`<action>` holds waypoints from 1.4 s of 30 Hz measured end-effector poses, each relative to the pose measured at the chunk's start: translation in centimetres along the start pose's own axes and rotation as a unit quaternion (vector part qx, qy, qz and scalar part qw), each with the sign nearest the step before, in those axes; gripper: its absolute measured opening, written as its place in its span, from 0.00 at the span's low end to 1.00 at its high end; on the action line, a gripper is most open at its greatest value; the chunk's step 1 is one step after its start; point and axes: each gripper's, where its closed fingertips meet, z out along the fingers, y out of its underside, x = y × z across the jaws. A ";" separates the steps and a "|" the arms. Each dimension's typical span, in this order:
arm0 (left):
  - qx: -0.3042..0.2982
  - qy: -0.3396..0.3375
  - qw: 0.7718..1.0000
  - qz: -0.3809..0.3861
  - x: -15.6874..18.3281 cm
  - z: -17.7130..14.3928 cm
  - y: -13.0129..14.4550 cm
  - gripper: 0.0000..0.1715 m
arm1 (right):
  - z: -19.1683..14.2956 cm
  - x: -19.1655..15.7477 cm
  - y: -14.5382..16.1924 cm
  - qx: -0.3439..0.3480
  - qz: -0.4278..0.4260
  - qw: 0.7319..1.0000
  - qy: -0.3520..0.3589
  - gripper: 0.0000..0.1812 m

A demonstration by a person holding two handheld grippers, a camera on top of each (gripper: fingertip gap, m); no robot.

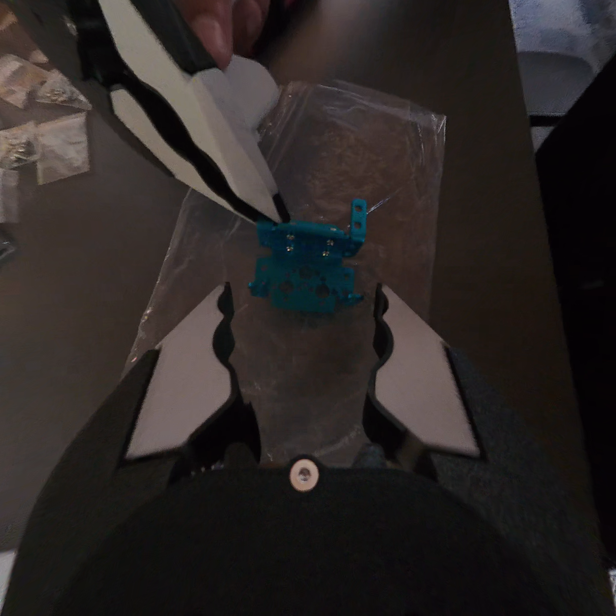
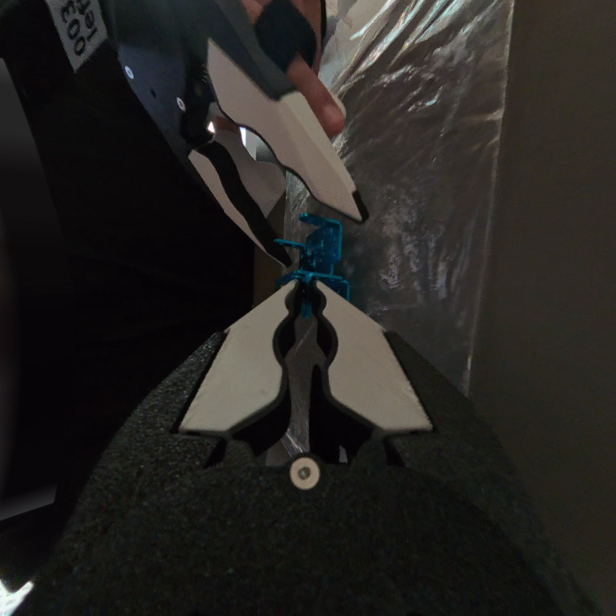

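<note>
A small blue metal bracket with holes and tiny screws hangs over a clear plastic bag that lies on a dark table. My right gripper is shut on the bracket's thin edge. In the left wrist view the right gripper reaches in from the upper left and pinches the bracket's far left corner. My left gripper is open, its jaws standing on either side of the bracket's near end without touching it. In the right wrist view the left gripper straddles the bracket.
Several small clear bags lie at the far left of the table. The table's right edge runs beside a pale floor with a white object and a dark shape. The bag fills the right. My two grippers' fingertips are within a few centimetres of each other.
</note>
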 end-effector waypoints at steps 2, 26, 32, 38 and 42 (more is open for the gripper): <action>0.000 0.013 1.000 0.010 -0.1 0.5 0.2 0.40 | -0.2 0.1 -0.1 0.007 -0.013 1.000 -0.003 0.03; 0.007 0.015 1.000 0.007 0.4 0.4 0.5 0.39 | 1.1 -0.1 0.0 -0.086 -0.254 0.927 0.262 0.24; 0.009 0.019 1.000 -0.005 0.3 0.4 0.5 0.39 | 1.7 -0.2 0.0 -0.093 -0.244 0.932 0.253 0.30; 0.008 0.016 1.000 0.003 0.4 0.4 0.5 0.39 | 1.7 -0.1 -0.1 -0.099 -0.243 0.929 0.262 0.26; 0.007 0.019 1.000 0.006 0.5 0.4 0.5 0.39 | 1.7 0.0 0.1 -0.114 -0.255 0.925 0.259 0.24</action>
